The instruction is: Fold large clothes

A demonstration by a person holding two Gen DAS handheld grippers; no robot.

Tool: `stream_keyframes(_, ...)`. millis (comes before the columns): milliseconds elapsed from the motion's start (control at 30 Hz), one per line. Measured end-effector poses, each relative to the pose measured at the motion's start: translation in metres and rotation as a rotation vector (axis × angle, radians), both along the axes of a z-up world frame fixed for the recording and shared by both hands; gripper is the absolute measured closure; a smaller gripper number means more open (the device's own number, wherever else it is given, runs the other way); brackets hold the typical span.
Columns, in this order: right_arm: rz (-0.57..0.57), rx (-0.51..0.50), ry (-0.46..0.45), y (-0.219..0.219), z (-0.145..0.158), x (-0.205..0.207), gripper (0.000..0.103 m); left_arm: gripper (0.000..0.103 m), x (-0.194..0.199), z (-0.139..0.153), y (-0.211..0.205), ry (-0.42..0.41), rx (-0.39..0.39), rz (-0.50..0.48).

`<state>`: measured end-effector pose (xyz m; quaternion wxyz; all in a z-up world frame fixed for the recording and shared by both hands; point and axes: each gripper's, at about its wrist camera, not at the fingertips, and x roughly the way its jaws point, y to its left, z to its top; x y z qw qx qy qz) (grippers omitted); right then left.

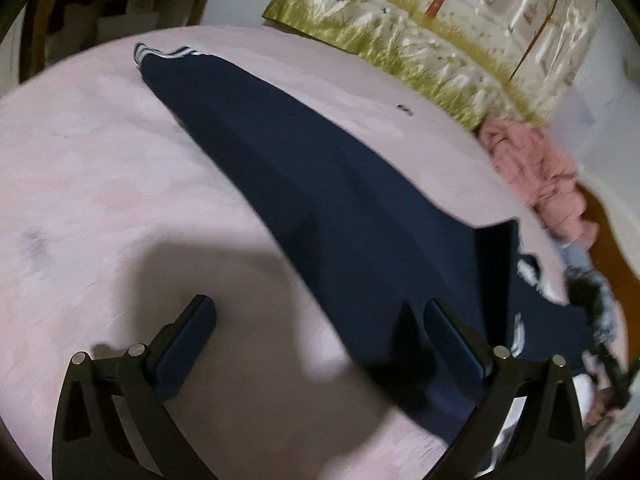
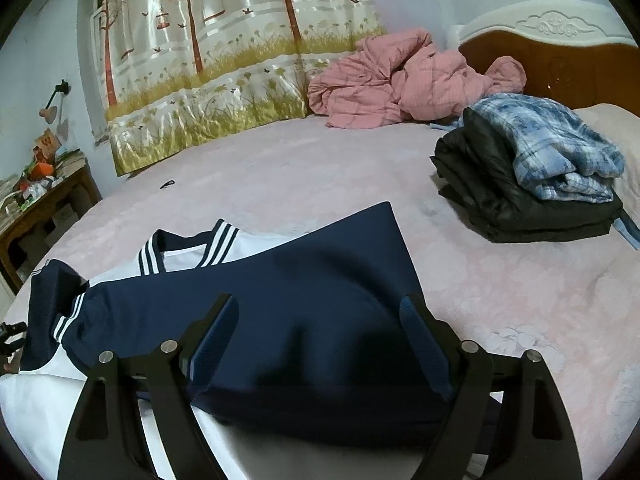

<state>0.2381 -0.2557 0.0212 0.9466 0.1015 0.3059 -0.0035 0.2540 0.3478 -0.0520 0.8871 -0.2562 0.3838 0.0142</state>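
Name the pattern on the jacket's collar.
Navy with white stripes on the collar of the jacket; clearest in the right wrist view.

A: Left gripper (image 1: 320, 320)?
B: Jaws spread wide, nothing between them; fingers reach toward 12 o'clock.
A: Right gripper (image 2: 320, 320)?
B: Same: jaws wide apart, nothing clamped, fingers toward 12 o'clock.

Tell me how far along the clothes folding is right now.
Done: a black jacket and plaid shirt sit stacked on the bed. In hand: the navy jacket lies spread out, one navy panel over its white part; the left gripper and right gripper are both open above it, gripping nothing. Left: finishing this jacket, and maybe the crumpled pink garment.
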Motion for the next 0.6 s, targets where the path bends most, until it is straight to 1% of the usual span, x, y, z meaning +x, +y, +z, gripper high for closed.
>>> stream_keyframes(100,0.018,0.026,-0.015,-0.003,0.002,-0.001,0.019,0.001,0.006,-0.001,0.016,-0.05,-0.112,0.005)
stream_keyframes(200,0.009,0.026,0.023,-0.003,-0.004,0.004,0.019,0.001,0.013,-0.001,0.029,-0.078,-0.176,0.012)
stream_keyframes(333,0.01,0.017,0.014,-0.001,-0.003,0.004,0.019,0.001,0.028,0.0,0.038,-0.085,-0.187,0.033)
stream_keyframes(433,0.012,0.001,0.007,0.003,-0.003,0.002,0.019,0.004,0.044,0.001,0.039,-0.078,-0.157,0.051)
stream_keyframes(467,0.011,-0.005,0.006,0.004,-0.003,0.002,0.019,0.006,0.052,0.0,0.04,-0.071,-0.144,0.059)
stream_keyframes(533,0.012,-0.012,0.004,0.005,-0.003,0.002,0.019,0.017,0.061,-0.002,0.043,-0.064,-0.118,0.063)
stream_keyframes(567,0.013,-0.012,0.003,0.005,-0.003,0.002,0.019,0.03,0.065,-0.003,0.047,-0.063,-0.103,0.073)
stream_keyframes(600,0.012,-0.012,0.004,0.006,-0.003,0.002,0.019,0.048,0.07,-0.005,0.051,-0.054,-0.101,0.096)
